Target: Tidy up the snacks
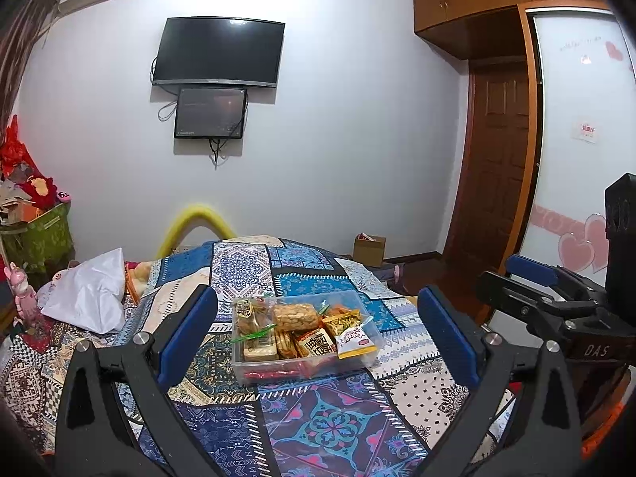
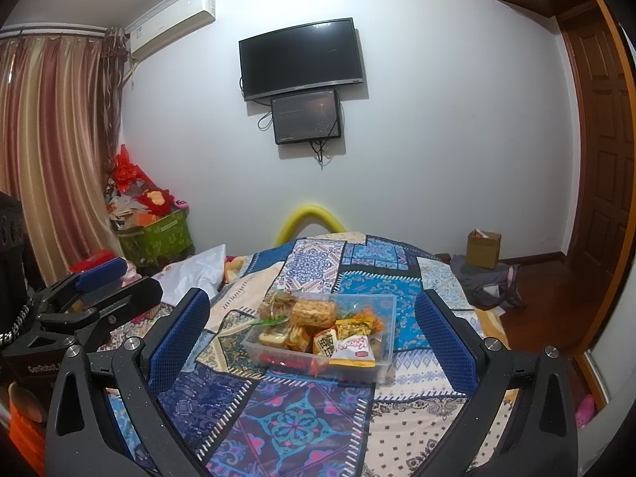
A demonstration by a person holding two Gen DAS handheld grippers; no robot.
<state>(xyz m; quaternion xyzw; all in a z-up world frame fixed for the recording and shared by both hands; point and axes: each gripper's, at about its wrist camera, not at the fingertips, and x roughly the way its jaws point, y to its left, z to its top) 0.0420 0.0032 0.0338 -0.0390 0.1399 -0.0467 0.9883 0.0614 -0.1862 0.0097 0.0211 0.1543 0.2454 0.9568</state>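
Note:
A clear plastic box (image 1: pixel 359 302) full of wrapped snacks sits on a patchwork blue cloth (image 1: pixel 326 429) over the table; it also shows in the right wrist view (image 2: pixel 387 310). Among the snacks are a golden rice cracker pack (image 1: pixel 296 315), an orange pack with black characters (image 1: pixel 318 342) and a white-yellow packet (image 1: pixel 355 342) at the box's near right corner. My left gripper (image 1: pixel 318 342) is open and empty, held above the cloth in front of the box. My right gripper (image 2: pixel 314 346) is open and empty, at the same distance. Each gripper shows at the edge of the other's view.
A white plastic bag (image 1: pixel 89 292) lies at the table's left. A yellow foam arch (image 1: pixel 194 222) stands behind the table. A green basket (image 2: pixel 157 236) of red items sits by the curtain. A cardboard box (image 2: pixel 483 248) and clothes lie on the floor right.

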